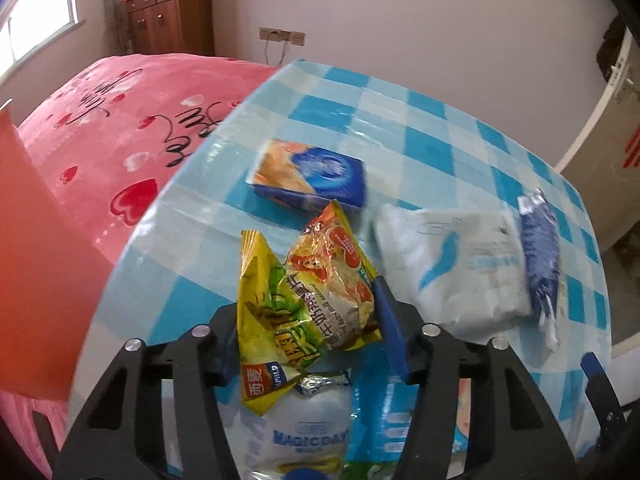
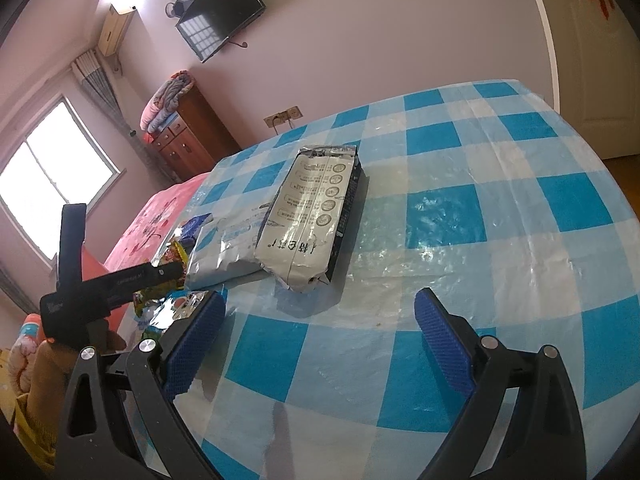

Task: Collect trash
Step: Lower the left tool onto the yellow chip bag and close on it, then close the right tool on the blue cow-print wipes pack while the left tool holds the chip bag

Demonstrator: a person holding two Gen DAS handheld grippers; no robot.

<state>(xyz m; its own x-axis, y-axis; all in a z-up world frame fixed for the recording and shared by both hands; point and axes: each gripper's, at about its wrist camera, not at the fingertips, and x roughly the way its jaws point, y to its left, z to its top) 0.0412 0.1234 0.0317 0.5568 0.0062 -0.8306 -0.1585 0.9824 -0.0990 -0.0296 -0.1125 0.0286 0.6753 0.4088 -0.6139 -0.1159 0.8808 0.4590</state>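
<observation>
A: What does the left gripper [image 1: 308, 320] have?

B: Its jaws are pinching crinkled, glossy plastic snack wrappers: a yellow-and-green one [image 1: 272, 320] and an orange-and-yellow one [image 1: 332, 276] bunched against it. Whether both are truly caught I cannot tell. They sit just above a white foil pouch printed in blue letters [image 1: 308, 428], at the near edge of the surface.

A: And the right gripper [image 2: 320, 340]?

B: Jaws spread wide, nothing between them, hovering over the blue-and-white checked plastic cloth on the surface [image 2: 460, 168]. Just beyond it lies a silver foil bag with a printed back seam [image 2: 312, 208], long and flattened.

A: How far along is the collecting?

B: Early, I'd judge. Beyond the pinched wrappers a blue-and-orange cardboard box [image 1: 312, 176] lies flat; to their right is a pale, soft-looking plastic pack with blue markings [image 1: 452, 264], and past that a crumpled dark-blue bag [image 1: 540, 248]. All are on the cloth, uncollected.

A: Any bin?

B: None that I can make out. Something orange [image 1: 36, 280] fills the left edge, too blurred to tell what. A bed with a pink heart-print blanket [image 1: 100, 152] lies past the surface's left side.
</observation>
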